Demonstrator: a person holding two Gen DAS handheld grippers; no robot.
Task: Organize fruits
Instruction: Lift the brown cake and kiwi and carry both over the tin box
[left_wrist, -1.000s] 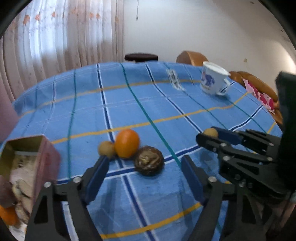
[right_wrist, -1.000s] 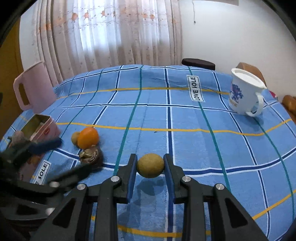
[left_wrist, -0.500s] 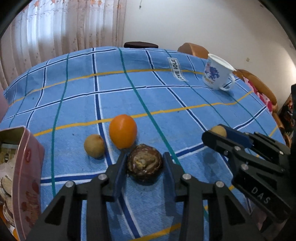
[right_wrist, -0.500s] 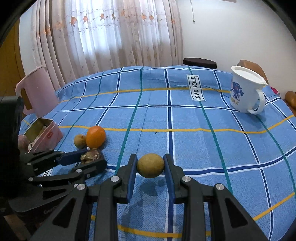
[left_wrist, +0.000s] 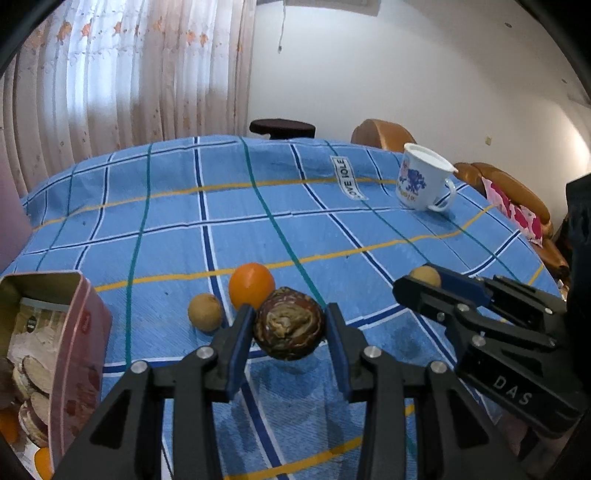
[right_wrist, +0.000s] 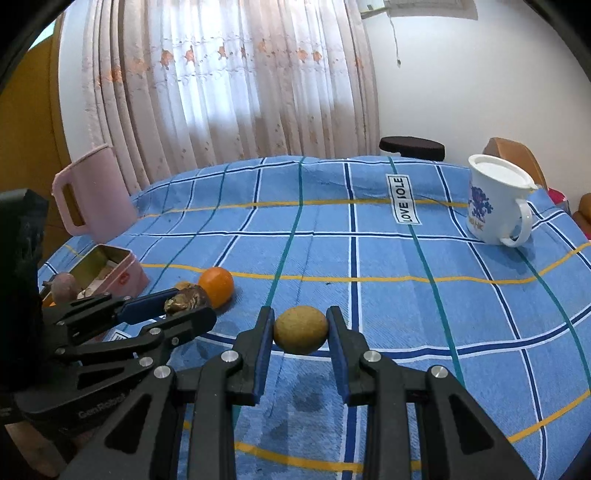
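- Partly hiding the orange (left_wrist: 252, 284) and the table beneath: dark brown wrinkled fruit (left_wrist: 288, 324), pinched between the blue pads of the left gripper (left_wrist: 288, 328), jaws narrowed onto it, fruit seeming lifted off the cloth.
- Sitting just left of the orange on the blue checked tablecloth (left_wrist: 177, 206): small tan round fruit (left_wrist: 205, 312), almost wholly screened by the left gripper's fingers in the right wrist view.
- Holding a tan-green round fruit (right_wrist: 300, 329): right gripper (right_wrist: 300, 332), jaws closed in on both its sides; whether raised off the cloth, hard to tell.
- Getting cut off by the left edge: open pink tin (left_wrist: 79, 332), contents only partly readable as round biscuit-like pieces; small print on its side too blurred to read.
- Lying beside the tin, half hidden behind the left gripper: a purplish lump (right_wrist: 63, 286), kind unclear.
- Reading "LOVE SOLE" on the white cloth label (right_wrist: 403, 199); "DAS" on the right gripper body in the left wrist view; "GenRobot" on the left gripper body in the right wrist view.
- Standing far right: white mug (right_wrist: 496, 201) with blue floral print, lettering under it not legible.
- Standing far left by the curtain (right_wrist: 229, 81): pink jug (right_wrist: 94, 190).
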